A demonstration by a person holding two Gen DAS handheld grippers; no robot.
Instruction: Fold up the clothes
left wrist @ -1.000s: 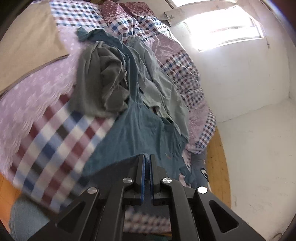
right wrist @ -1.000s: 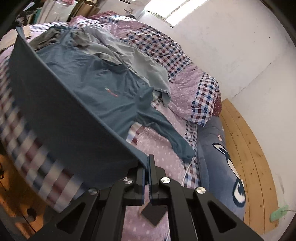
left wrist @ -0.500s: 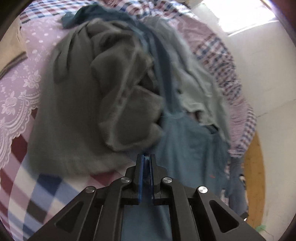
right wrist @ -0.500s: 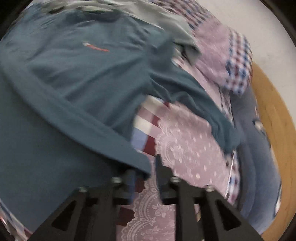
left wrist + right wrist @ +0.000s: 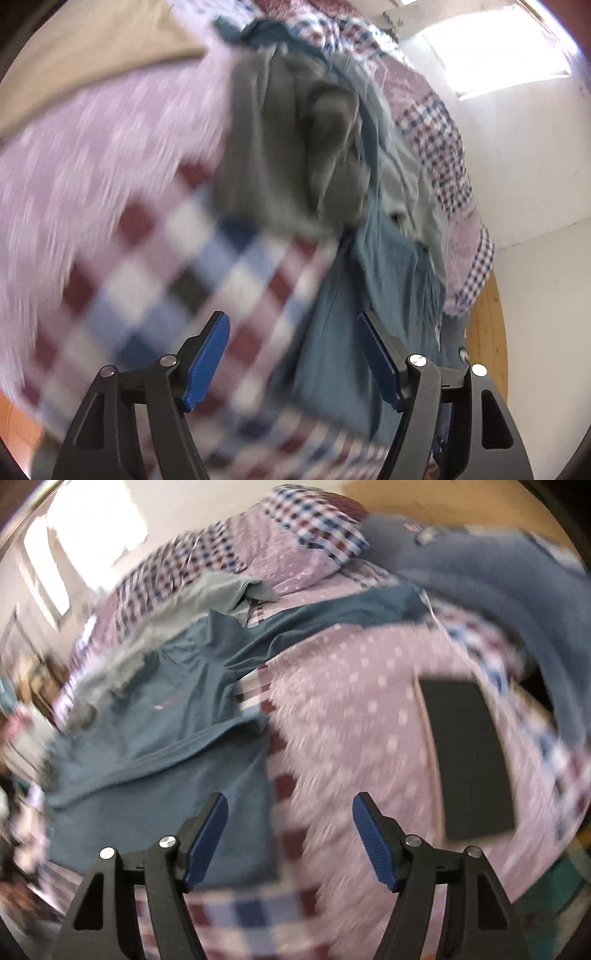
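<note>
Both hand-held grippers are hanging spread and empty: the teal shirt [image 5: 155,746] is lying on the bed, ahead-left of the right hand-held gripper [image 5: 290,834], ahead-right of the left hand-held gripper [image 5: 293,354].

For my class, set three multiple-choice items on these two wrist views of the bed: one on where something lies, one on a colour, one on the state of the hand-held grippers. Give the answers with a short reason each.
1. Where does the grey garment lie relative to the teal shirt?
A. Farther up the bed, in the pile
B. On the wooden floor
C. Between the pads

2. What colour are the gripper pads?
A. Red
B. Blue
C. White

3. What state are the two hand-held grippers in?
A. Both clamped on cloth
B. One open, one shut
C. Both open, holding nothing

Answers: 1 A, the left wrist view shows it heaped beyond the shirt. 2 B, both views show ribbed blue pads. 3 C, the left hand-held gripper and right hand-held gripper stand wide apart with bedding visible between.
</note>
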